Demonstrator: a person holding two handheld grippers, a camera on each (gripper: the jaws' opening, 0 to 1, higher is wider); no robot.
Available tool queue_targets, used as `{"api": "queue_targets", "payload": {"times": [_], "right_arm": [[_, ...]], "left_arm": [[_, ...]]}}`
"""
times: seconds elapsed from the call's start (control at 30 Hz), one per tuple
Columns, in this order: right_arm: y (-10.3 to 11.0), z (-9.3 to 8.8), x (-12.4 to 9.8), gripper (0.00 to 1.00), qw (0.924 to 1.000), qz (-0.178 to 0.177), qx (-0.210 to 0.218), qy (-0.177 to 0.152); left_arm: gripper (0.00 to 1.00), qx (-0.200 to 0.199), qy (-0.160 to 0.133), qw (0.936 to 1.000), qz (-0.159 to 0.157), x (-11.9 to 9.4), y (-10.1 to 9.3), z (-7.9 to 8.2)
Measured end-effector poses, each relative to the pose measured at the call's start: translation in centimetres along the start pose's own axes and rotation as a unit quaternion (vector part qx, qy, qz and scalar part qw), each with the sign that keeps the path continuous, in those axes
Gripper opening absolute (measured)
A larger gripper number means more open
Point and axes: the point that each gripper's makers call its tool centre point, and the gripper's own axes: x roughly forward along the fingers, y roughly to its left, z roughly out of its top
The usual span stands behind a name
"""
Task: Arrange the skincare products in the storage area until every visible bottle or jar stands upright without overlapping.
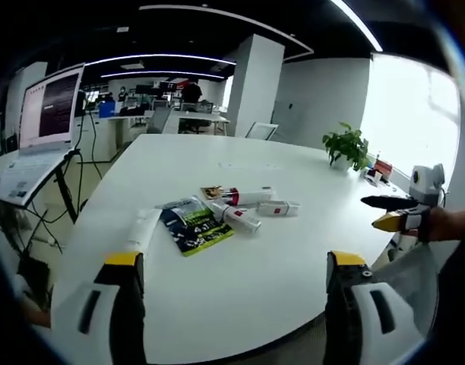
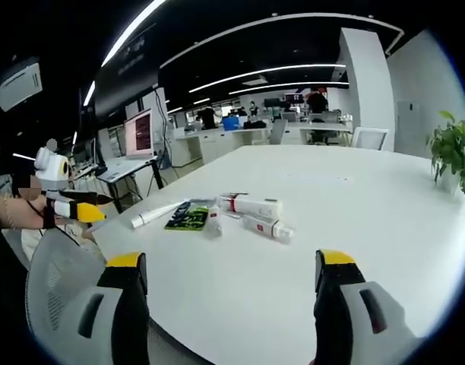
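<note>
Several skincare items lie flat in a cluster at the middle of the white table [image 1: 293,262]. There is a white tube [image 1: 141,228], a dark green packet [image 1: 193,226], a white bottle with a red band [image 1: 248,197], a small white bottle [image 1: 279,208] and another bottle [image 1: 237,217]. The right gripper view shows the same tube [image 2: 155,214], packet [image 2: 188,215] and bottles [image 2: 251,205] [image 2: 267,226]. My left gripper [image 1: 235,260] is open at the near table edge, well short of them. My right gripper [image 2: 232,258] is open too, also back from the cluster, and appears as the right gripper [image 1: 400,217] at the table's side.
A potted plant [image 1: 345,146] stands at the far right of the table, with small boxes beside it. An open laptop [image 1: 46,114] sits on a stand to the left. A mesh chair back [image 2: 58,289] is beside the table edge. My left gripper [image 2: 77,207] hovers beyond that chair.
</note>
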Motion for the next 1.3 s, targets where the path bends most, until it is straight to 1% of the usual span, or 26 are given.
{"api": "queue_targets", "payload": {"times": [0.1,0.23,0.4,0.53,0.67,0.73,0.77,0.8,0.83,0.9,0.97,1.03,1.17,1.3], "right_arm": [[-0.7,0.0,0.7,0.90,1.0000,-0.006,0.000,-0.001],[-1.3,0.7,1.4,0.88,0.9998,-0.009,-0.020,-0.002],[-2.3,2.6,2.8,0.88,0.9989,-0.006,-0.046,0.000],[-2.7,4.4,4.1,0.86,0.9968,0.003,-0.080,0.003],[-3.3,6.2,5.6,0.84,0.9944,0.016,-0.104,0.006],[-3.5,6.7,6.2,0.83,0.9932,0.026,-0.113,0.014],[-3.7,6.9,6.7,0.82,0.9920,0.031,-0.120,0.026],[-3.9,7.2,7.1,0.81,0.9903,0.036,-0.131,0.030],[-4.0,7.7,7.6,0.80,0.9882,0.042,-0.145,0.027],[-4.1,8.3,8.3,0.79,0.9867,0.046,-0.153,0.031],[-4.3,8.5,9.2,0.77,0.9855,0.052,-0.158,0.033],[-4.4,8.7,9.9,0.76,0.9826,0.057,-0.172,0.040],[-4.5,8.4,11.8,0.74,0.9792,0.074,-0.180,0.056],[-4.3,8.0,13.5,0.71,0.9725,0.095,-0.198,0.076]], "left_arm": [[0.92,-0.002,-0.005,1.0000,-0.008,-0.1,-0.4,0.2],[0.91,-0.015,-0.017,0.9996,-0.019,0.1,-0.2,0.8],[0.90,-0.021,-0.020,0.9994,-0.021,0.5,-0.2,1.1],[0.90,0.009,-0.017,0.9996,-0.022,0.7,-0.6,1.1],[0.91,0.035,-0.014,0.9990,-0.023,0.8,-0.2,1.1],[0.90,0.031,-0.015,0.9989,-0.031,0.9,-0.1,1.3],[0.90,0.022,-0.017,0.9992,-0.027,0.9,0.3,1.3],[0.90,0.010,-0.021,0.9995,-0.020,0.9,0.8,1.3],[0.90,0.000,-0.024,0.9995,-0.019,0.9,0.7,1.4],[0.90,-0.004,-0.027,0.9995,-0.017,0.8,0.9,1.3],[0.89,-0.008,-0.026,0.9995,-0.014,0.8,0.8,1.4],[0.89,-0.007,-0.024,0.9996,-0.011,0.8,0.6,1.3],[0.89,-0.005,-0.019,0.9997,-0.012,0.9,0.7,1.1],[0.89,-0.007,-0.016,0.9998,-0.011,0.9,0.8,1.0]]}}
